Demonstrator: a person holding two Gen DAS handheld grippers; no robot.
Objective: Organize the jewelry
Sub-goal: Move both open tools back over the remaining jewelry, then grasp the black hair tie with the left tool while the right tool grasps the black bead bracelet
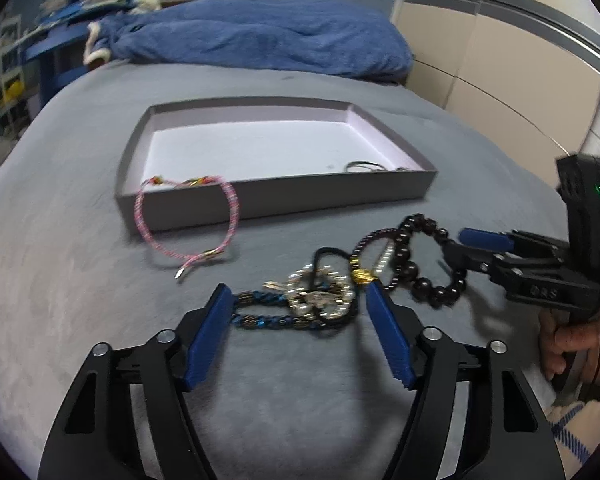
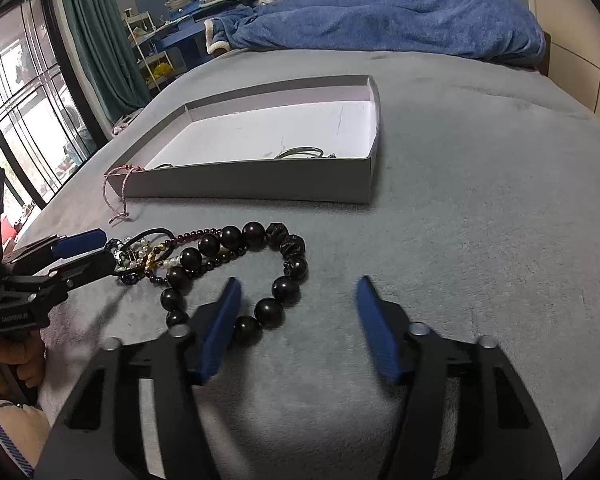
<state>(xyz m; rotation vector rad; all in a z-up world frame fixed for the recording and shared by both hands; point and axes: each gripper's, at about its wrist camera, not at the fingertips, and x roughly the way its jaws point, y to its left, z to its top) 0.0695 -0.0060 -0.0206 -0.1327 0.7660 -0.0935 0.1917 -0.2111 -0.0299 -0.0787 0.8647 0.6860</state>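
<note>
While both claws hung open, the left gripper [image 1: 298,306] straddled the tangled bracelets [image 1: 320,300] near the tray [image 1: 276,196]; closing could have dragged the dark bead bracelet [image 2: 256,276] by the right gripper [image 2: 298,304].

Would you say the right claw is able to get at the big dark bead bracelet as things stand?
Probably yes: the right claw is open, the dark bead bracelet lies right before it on the bed, one finger already beside its beads, nothing covering that end.
</note>
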